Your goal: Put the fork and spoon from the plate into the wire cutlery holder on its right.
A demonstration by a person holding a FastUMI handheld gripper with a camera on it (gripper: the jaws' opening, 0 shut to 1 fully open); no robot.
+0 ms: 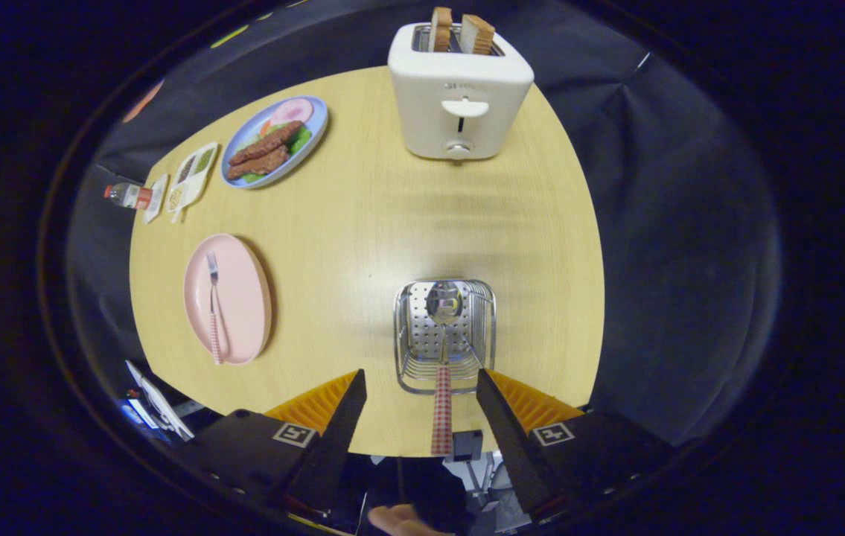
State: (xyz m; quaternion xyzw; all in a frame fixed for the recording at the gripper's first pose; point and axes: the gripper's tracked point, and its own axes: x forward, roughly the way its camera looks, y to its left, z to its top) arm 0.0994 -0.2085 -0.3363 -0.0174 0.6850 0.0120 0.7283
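**Spoon in the holder, fork on the plate**

On the counter (pixel 392 223) a toaster (pixel 459 100) stands far. The pink plate (pixel 240 298) at left carries the fork (pixel 213 309). The wire holder (pixel 444 335) at right contains the spoon (pixel 443 350). The gripper (pixel 421 391) is apart, the spoon handle loose between its fingers.

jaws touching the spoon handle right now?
Apart. The gripper view shows the gripper open, table visible either side of the spoon, which rests in the wire cutlery holder.
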